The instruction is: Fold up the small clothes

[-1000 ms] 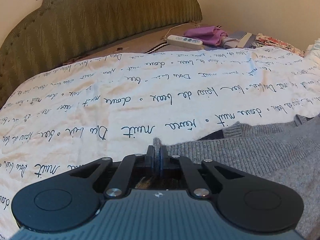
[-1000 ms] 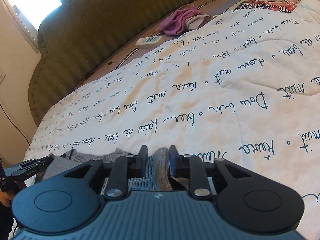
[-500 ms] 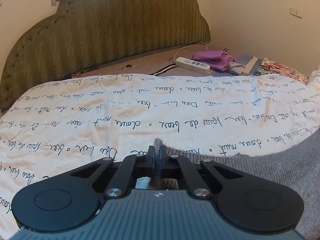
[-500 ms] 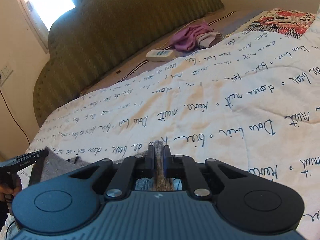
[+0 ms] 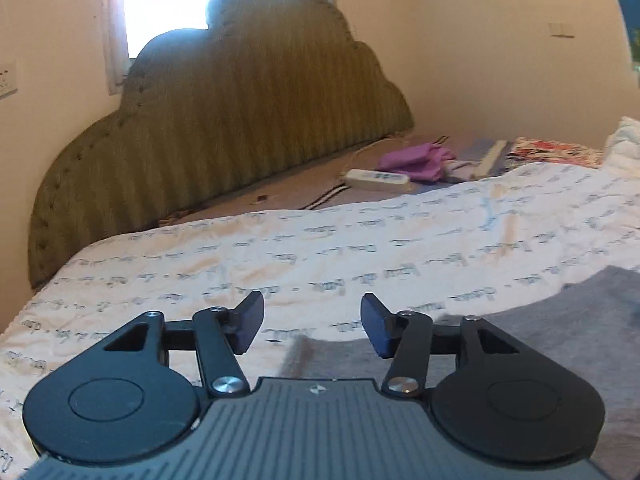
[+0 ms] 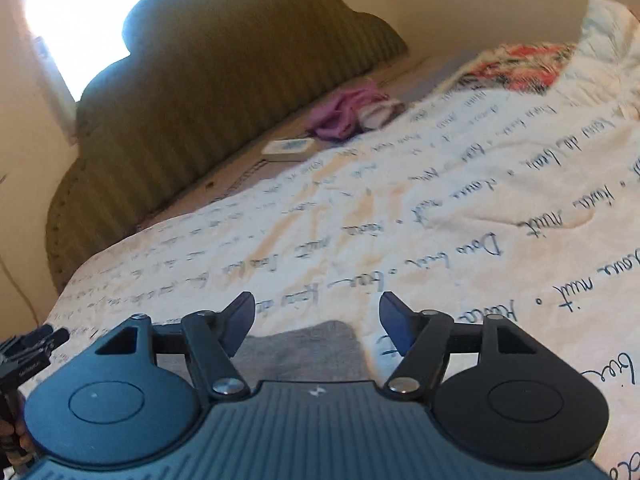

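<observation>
A grey knitted garment (image 5: pixel 568 324) lies flat on the white quilt with blue handwriting print (image 5: pixel 360 248). My left gripper (image 5: pixel 312 322) hangs just above the garment's left edge, its jaws opening, nothing between the pads. In the right wrist view a corner of the grey garment (image 6: pixel 304 350) lies below and between the fingers of my right gripper (image 6: pixel 317 320), whose jaws are opening too and hold nothing. The left gripper's tip (image 6: pixel 36 346) shows at the left edge of that view.
A green padded headboard (image 5: pixel 224 128) stands behind the bed. A white power strip (image 5: pixel 376 179), purple clothes (image 5: pixel 416 160) and a floral cloth (image 5: pixel 556 151) lie near the far right. More purple clothes (image 6: pixel 344 110) show in the right view.
Both grippers were shut on the grey garment's edge; now both stand open and have let it go. Both have lifted and tilted up, so more headboard and window show.
</observation>
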The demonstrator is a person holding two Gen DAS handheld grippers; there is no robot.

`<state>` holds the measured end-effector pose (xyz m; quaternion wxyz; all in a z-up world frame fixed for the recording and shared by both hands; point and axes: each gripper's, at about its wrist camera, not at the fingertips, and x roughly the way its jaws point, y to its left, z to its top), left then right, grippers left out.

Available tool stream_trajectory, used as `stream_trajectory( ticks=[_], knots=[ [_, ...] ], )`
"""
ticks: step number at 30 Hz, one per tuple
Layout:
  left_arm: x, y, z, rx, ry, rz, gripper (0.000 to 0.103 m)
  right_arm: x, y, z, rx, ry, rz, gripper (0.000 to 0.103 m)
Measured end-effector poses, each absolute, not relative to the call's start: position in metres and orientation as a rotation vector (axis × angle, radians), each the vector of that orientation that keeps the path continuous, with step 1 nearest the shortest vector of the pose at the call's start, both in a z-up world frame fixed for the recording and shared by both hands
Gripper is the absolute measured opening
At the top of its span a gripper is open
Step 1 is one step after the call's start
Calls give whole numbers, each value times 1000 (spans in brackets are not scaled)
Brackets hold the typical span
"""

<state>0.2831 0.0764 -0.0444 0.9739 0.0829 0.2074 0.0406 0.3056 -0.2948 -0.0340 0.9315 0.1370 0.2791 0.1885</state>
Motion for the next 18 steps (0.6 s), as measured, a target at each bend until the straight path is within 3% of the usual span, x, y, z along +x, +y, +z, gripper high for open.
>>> stream_trajectory(
  ticks=[7,9,13,15,18],
  knots=[
    [294,37,-96,228,628,-2,62,297,-240,-74,42,683,369,67],
    [294,49,-108,197,615,18,71,295,-254,-92,55,657,380,68],
    [305,68,-112,111,647,51,73,296,-254,-95,29,637,369,70],
    [300,61,-110,159,627,81,73,294,-248,-87,16,646,332,71],
    [264,61,-87,159,539,150,64,265,-258,-61,80,603,266,72]
  ],
)
